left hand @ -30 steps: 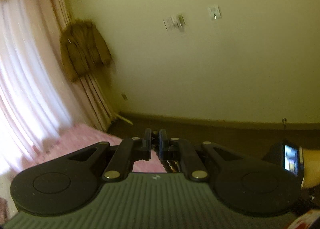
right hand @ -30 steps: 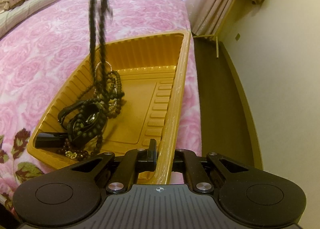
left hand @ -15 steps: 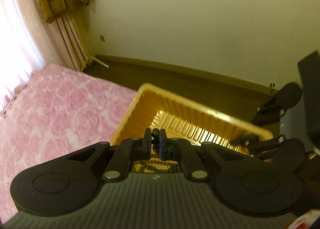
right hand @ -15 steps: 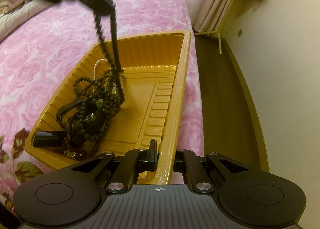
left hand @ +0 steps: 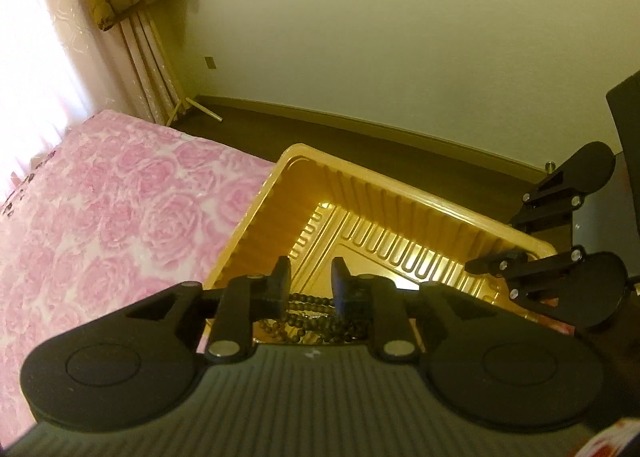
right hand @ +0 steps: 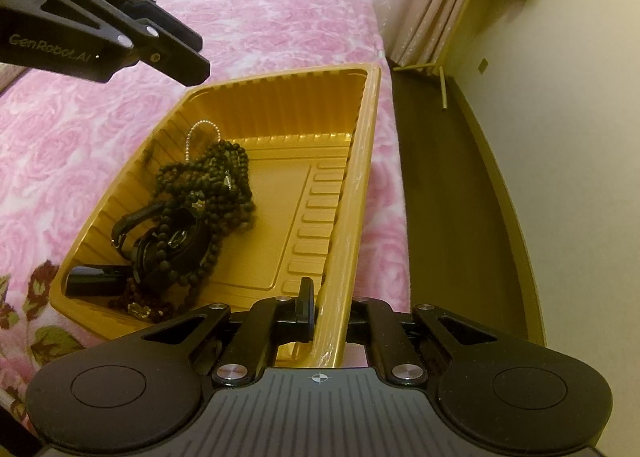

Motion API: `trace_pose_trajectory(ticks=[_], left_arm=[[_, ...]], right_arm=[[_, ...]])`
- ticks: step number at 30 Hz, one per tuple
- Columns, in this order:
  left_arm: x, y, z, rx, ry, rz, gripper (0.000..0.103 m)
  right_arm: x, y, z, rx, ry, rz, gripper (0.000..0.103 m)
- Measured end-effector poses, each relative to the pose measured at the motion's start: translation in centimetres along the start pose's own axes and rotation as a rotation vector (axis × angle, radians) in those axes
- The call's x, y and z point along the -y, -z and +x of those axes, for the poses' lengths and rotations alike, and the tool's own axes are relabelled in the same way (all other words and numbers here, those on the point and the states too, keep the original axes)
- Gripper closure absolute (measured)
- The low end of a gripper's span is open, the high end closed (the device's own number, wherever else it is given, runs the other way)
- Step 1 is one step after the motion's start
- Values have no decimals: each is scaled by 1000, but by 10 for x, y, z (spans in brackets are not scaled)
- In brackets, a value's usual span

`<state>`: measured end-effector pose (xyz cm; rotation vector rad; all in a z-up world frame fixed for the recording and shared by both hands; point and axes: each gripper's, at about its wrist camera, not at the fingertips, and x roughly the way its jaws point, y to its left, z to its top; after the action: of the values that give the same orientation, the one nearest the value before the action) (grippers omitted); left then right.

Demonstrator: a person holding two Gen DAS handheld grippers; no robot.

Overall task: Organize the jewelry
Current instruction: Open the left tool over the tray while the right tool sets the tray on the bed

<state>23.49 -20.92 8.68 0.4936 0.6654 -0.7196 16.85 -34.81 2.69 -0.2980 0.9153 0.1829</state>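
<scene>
Right wrist view shows the gold tray (right hand: 362,161) on the pink bedspread (right hand: 280,25), its long axis running from the near edge of the picture away toward the far curtains (right hand: 432,17). The right gripper (right hand: 324,309) is pinching the tray's near right rim, one finger inside the wall and the other outside it, jaws pressed tight on the plastic. That hand looks set to steady the tray, not to move jewelry.

The jewelry sits heaped at the tray's near left end: a long dark bead necklace (right hand: 216,177) piled over a black watch (right hand: 176,245), with a thin silver chain (right hand: 200,133) looping up at the far side of the heap and a small black box (right hand: 92,277) in the near left corner. The tray's right half and far end are bare.

The left gripper (right hand: 188,61) hangs above the tray's far left wall, tips pointing down and right toward the heap. From its own camera its jaws (left hand: 308,285) are opening, and beads (left hand: 312,309) show below and between the fingers; the pads do not seem to press on them, so the strand appears let go and lying in the tray.

So the heap lies directly below and slightly nearer than the left gripper, which is the closer of the two. Any further sorting would probably fall to it, reaching down along the tray's left wall.
</scene>
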Motion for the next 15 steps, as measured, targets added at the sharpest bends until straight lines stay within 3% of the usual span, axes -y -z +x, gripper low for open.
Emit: trace_pose_trajectory(ticks=[8, 15], left_arm=[[-10, 12, -13, 20, -11, -42, 65], [-27, 67, -49, 46, -71, -152, 59]], right_arm=[[11, 2, 4, 11, -36, 40, 97], [36, 8, 15, 23, -116, 146, 97]])
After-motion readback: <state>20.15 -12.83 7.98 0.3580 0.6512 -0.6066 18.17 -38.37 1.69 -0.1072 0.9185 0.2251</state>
